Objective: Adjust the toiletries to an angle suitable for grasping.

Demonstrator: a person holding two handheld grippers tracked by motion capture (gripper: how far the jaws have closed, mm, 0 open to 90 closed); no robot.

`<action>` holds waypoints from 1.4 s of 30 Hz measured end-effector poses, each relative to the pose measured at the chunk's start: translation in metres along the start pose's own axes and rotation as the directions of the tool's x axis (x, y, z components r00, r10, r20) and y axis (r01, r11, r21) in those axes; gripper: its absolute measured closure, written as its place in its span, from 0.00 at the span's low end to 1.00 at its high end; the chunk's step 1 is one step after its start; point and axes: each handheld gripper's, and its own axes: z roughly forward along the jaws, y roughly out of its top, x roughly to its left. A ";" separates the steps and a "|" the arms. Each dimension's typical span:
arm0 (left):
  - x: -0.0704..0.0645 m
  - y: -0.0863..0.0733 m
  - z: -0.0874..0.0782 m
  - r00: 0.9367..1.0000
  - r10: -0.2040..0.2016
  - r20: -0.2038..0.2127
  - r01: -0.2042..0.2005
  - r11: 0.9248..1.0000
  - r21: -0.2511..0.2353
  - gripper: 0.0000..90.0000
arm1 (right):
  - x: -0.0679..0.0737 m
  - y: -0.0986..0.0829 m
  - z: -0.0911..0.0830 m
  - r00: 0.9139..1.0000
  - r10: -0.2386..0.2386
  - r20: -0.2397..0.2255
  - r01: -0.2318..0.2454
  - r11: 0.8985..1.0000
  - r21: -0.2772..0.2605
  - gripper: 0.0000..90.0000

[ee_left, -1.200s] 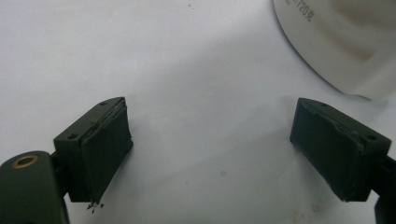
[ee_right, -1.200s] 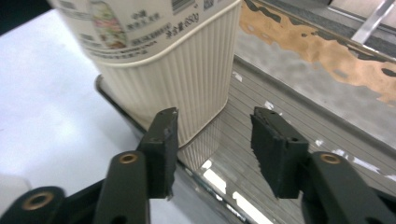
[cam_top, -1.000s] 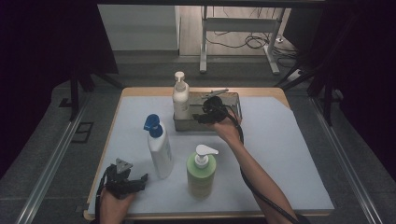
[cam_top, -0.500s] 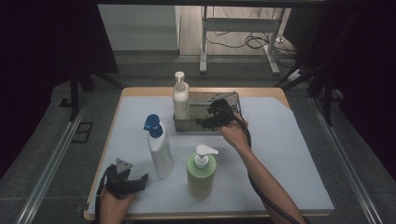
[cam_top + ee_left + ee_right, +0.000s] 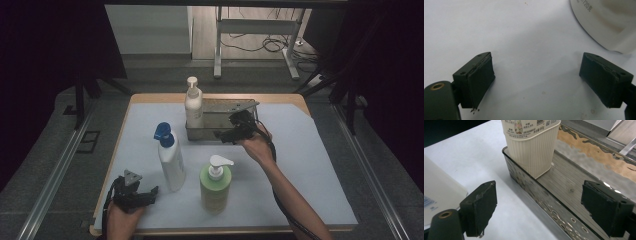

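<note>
- Right gripper (image 5: 220,135): jaws spread, empty, at the metal tray's (image 5: 220,131) front wall.
- Cream bottle (image 5: 193,106): upright in the tray, at 10 o'clock from that gripper.
- Left gripper (image 5: 152,192): jaws spread, empty, low over the table (image 5: 310,165); white bottle (image 5: 170,159) at 1 o'clock.

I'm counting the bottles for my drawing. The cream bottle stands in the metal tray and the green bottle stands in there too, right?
Not quite. The cream bottle does stand in the metal tray, but the green bottle stands outside it on the white table cover, nearer the person. The high view shows this.
</note>
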 end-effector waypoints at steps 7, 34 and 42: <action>0.000 0.000 0.000 1.000 0.000 0.000 0.000 1.000 -0.001 0.13 | 0.002 -0.006 -0.009 0.999 -0.031 -0.012 0.031 0.999 -0.013 0.04; 0.000 0.000 0.000 1.000 0.000 -0.001 0.000 1.000 0.000 0.13 | 0.005 -0.047 -0.053 0.999 -0.022 -0.044 0.022 1.000 0.000 0.00; 0.000 0.000 0.000 1.000 0.000 0.000 0.000 1.000 0.000 0.13 | 0.006 -0.063 -0.068 0.999 -0.015 -0.045 0.015 1.000 -0.002 0.00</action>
